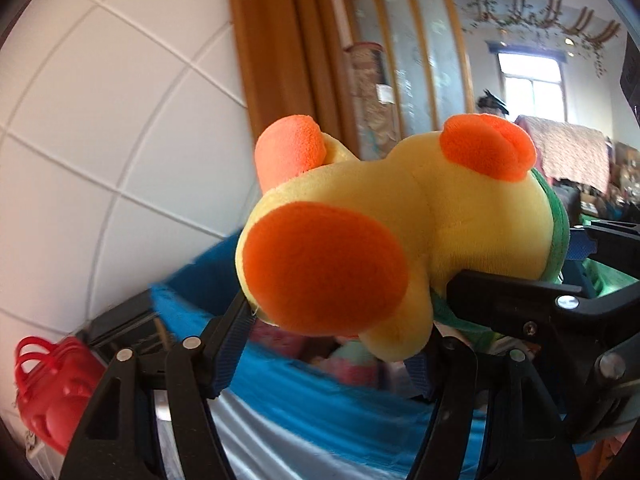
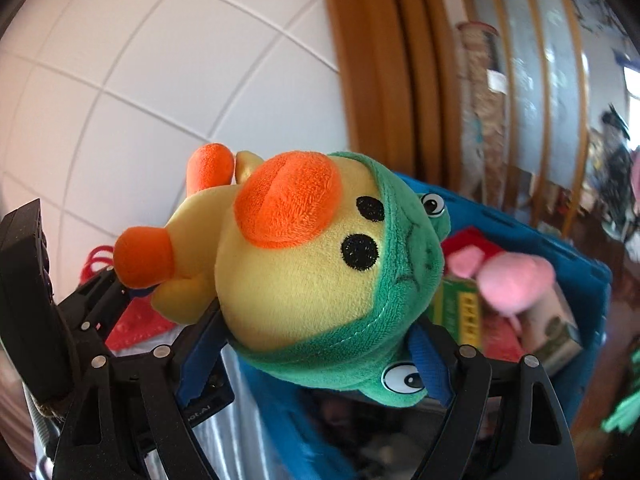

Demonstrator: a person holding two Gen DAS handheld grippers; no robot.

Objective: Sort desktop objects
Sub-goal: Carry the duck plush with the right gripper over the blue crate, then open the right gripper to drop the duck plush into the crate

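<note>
A yellow plush duck (image 1: 400,216) with orange feet, an orange beak and a green frog hood (image 2: 400,280) is held up in the air, lying on its side, by both grippers. In the left wrist view my left gripper (image 1: 328,344) is shut on its lower body by the orange feet. My right gripper (image 1: 520,300) comes in from the right side of that view. In the right wrist view my right gripper (image 2: 320,356) is shut on the hooded head, and the left gripper (image 2: 112,292) clamps the feet end at the left. A blue bin (image 1: 280,400) lies below the duck.
The blue bin (image 2: 560,248) holds a pink plush toy (image 2: 516,280), a green box (image 2: 464,312) and other items. A red plastic basket (image 1: 52,392) stands to the bin's left. Behind are a white tiled wall (image 1: 120,120) and a wooden door frame (image 1: 272,60).
</note>
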